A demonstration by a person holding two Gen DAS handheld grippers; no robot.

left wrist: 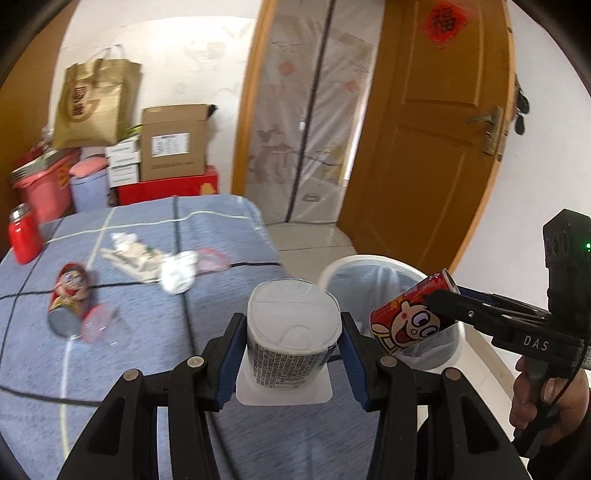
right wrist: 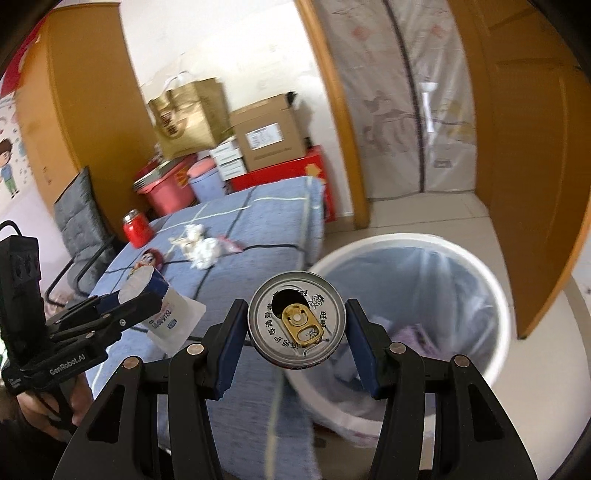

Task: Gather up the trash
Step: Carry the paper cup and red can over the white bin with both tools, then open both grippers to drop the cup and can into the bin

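Cans number two: one [right wrist: 297, 325] clamped in right tool [right wrist: 297, 332]; left tool [left wrist: 293, 350] clamps one cup [left wrist: 291, 332].

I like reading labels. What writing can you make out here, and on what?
"DAS": right tongs.
"GenRobot.AI": left tongs.
Chinese characters, ringing the can lid: too uncertain to quote.
Print on the yogurt cup: too small.
Red door sign, box label: blurred.
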